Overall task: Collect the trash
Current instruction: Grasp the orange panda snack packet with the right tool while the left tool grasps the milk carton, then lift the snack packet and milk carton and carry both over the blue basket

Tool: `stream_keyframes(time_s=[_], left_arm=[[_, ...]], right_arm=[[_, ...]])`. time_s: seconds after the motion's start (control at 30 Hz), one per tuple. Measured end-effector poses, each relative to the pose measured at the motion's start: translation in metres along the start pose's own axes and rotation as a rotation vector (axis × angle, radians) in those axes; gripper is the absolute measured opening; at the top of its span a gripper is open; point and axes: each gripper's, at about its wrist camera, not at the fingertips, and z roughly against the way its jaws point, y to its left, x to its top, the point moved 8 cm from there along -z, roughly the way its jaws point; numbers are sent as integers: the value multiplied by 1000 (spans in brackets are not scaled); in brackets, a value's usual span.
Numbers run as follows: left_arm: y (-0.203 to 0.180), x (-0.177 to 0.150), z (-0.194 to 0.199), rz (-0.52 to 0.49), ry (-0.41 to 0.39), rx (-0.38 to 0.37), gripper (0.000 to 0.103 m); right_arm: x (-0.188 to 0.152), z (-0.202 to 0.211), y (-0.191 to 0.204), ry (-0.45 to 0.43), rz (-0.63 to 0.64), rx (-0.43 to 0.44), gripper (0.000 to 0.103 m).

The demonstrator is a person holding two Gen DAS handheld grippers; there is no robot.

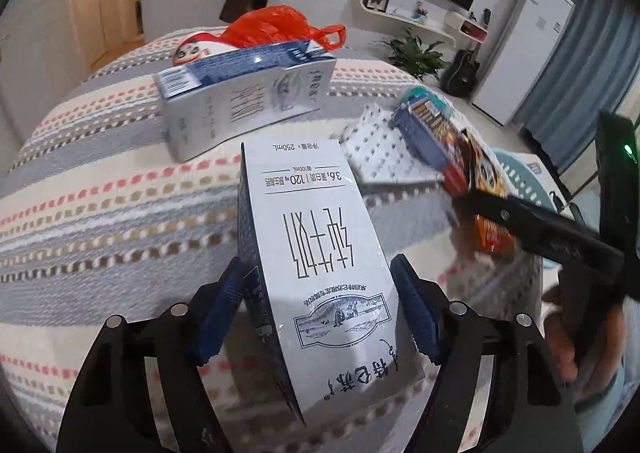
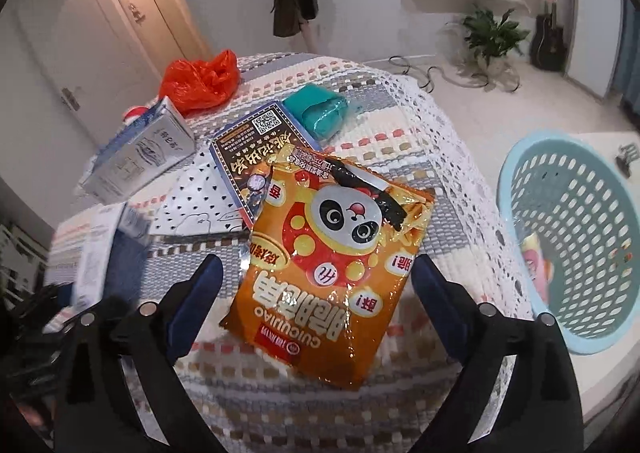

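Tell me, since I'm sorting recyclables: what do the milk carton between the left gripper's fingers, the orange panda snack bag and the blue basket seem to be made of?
Milk carton: coated paperboard by the look, with crisp folded edges and a slight sheen on the print.
Panda snack bag: glossy plastic or foil film, crinkled, with bright glare spots.
Basket: moulded plastic, probably; smooth pale blue wall with a regular perforated grid.

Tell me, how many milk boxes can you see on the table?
2. One milk carton stands between the fingers of the left gripper. The other milk carton lies on its side farther back, near the red plastic bag. More could be hidden out of view.
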Motion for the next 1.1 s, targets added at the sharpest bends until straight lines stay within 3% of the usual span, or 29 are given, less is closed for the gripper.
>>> stream_keyframes(time_s=[0.13,0.3,0.43,0.5,0.57,0.6,0.7,0.87,1.1], left_arm=[[8,-5,4,-2,13,-6,73],[13,-3,6,27,15,9,79],[9,-2,-1,0,19,95,82],[7,0,-5,-16,17,147,79],[5,2,-6,-49,6,204,63],[3,2,-6,-62,6,210,61],[0,2,-1,-53,-10,168,60],[-18,16,26,-43,-115,59,60],[-69,48,52,-125,-214,-28,60]], right_arm=[[-5,-2,5,1,61,-76,88],[-13,7,0,-13,101,-123,56],[-15,14,-7,-22,85,-105,35],[-17,18,-9,-27,71,-70,29],[-18,22,-9,-37,64,-47,27],[-18,25,-9,-46,66,-45,25],[-16,34,-9,-74,66,-35,22],[-6,52,-15,-124,49,-23,22],[18,81,-45,-198,-14,-12,22]])
